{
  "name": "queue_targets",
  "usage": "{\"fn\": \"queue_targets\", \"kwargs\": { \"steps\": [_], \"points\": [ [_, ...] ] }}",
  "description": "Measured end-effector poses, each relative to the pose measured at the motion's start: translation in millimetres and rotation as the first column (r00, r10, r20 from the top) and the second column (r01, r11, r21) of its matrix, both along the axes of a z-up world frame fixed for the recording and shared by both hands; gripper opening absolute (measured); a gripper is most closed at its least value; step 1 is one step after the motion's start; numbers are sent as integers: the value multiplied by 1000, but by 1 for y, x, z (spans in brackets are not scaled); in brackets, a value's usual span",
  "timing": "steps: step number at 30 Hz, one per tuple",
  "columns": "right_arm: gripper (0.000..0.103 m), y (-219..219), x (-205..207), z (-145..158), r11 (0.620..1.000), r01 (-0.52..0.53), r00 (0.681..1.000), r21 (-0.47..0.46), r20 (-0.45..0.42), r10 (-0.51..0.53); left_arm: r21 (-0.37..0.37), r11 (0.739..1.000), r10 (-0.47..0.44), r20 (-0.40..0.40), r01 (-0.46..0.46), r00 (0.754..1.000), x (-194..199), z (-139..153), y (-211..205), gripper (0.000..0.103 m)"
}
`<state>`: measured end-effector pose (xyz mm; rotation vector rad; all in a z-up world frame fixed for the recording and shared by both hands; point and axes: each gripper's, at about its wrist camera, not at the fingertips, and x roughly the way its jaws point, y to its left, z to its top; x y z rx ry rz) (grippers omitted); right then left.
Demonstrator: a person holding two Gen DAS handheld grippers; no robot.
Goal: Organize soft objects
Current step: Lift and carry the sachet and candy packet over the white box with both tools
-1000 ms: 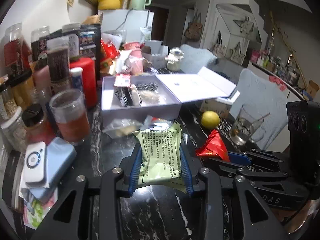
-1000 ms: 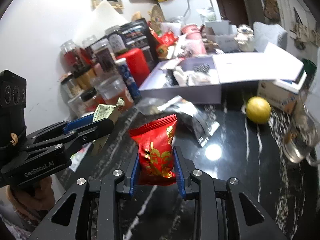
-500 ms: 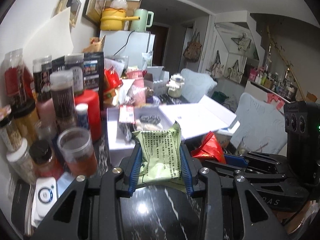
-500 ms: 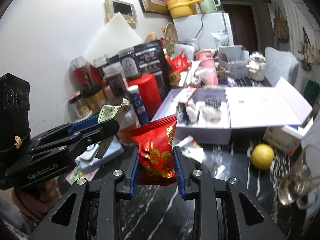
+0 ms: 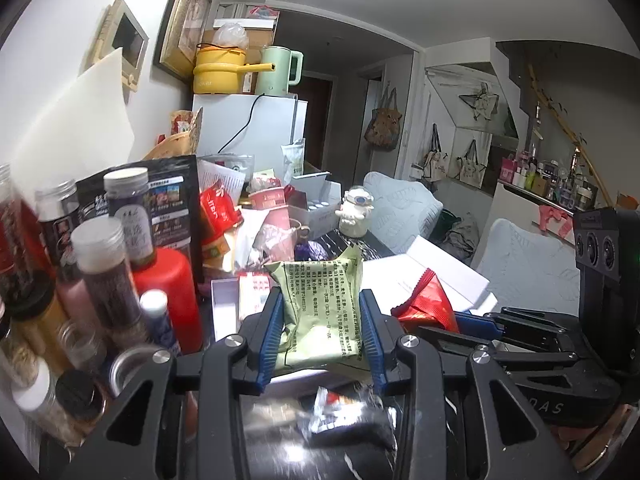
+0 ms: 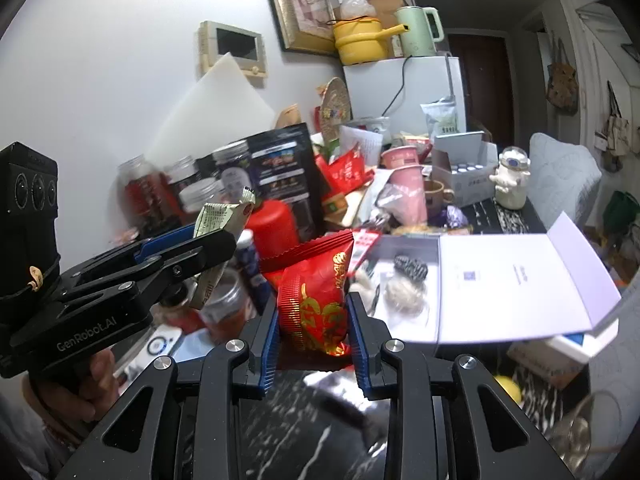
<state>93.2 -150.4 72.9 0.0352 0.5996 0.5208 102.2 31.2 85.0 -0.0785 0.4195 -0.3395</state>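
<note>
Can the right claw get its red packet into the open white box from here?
Probably yes. The right claw, shut on the red packet, faces the open white box, lid folded back, nothing between them.

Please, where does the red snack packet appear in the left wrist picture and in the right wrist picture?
Left wrist view: the red snack packet is right of centre, held in the right gripper, beside the green packet.
Right wrist view: it is at lower centre, between the blue pads.
Shared landmark: the yellow pot on the white fridge.
</note>
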Motion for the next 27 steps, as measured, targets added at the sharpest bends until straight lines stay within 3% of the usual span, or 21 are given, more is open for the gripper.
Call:
{"fn": "queue_targets", "kwargs": {
  "steps": [12, 27],
  "points": [
    [30, -8, 71, 2, 1000, 29, 999, -7, 32, -29, -15, 1000, 1, -14, -1, 1000, 69, -5, -8, 37],
    [30, -17, 156, -9, 998, 65, 998, -14, -4, -65, 13, 1000, 26, -29, -26, 999, 147, -17, -19, 37]
  ]
}}
